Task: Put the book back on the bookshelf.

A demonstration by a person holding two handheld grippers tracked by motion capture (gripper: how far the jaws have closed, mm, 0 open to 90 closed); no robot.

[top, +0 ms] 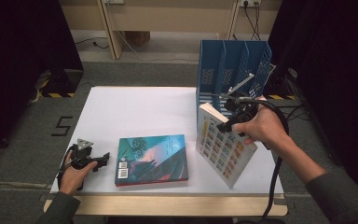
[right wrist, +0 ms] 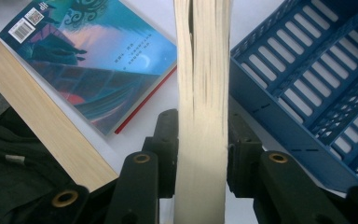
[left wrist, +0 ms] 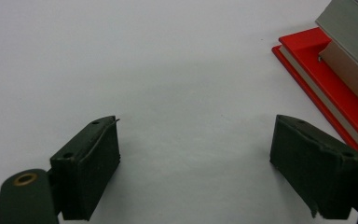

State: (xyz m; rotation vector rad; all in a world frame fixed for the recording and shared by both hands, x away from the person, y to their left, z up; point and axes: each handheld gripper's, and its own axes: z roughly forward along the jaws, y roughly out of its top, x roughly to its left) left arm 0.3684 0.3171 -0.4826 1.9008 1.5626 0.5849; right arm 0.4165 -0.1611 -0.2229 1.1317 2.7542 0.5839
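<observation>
Just behind right gripper (top: 227, 122), blue slotted plastic file rack (top: 233, 70); jaws clamped on cream-paged paperback w/ grid cover (top: 223, 147), tilted, spine up. Left gripper (left wrist: 196, 158) jaws apart; teal hardback w/ red edge (top: 152, 159) flat just beside.

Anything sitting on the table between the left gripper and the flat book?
No. In the high view, bare white table separates the left gripper from the flat book; the left gripper view agrees.

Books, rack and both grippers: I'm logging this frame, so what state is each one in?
Left gripper: open, holding nothing, low over the white table.
Right gripper: shut on the patterned book.
Patterned book: held upright on edge, tilted, in front of the rack.
Teal book: lying flat, closed.
Blue file rack: standing upright; slots look empty.
</observation>
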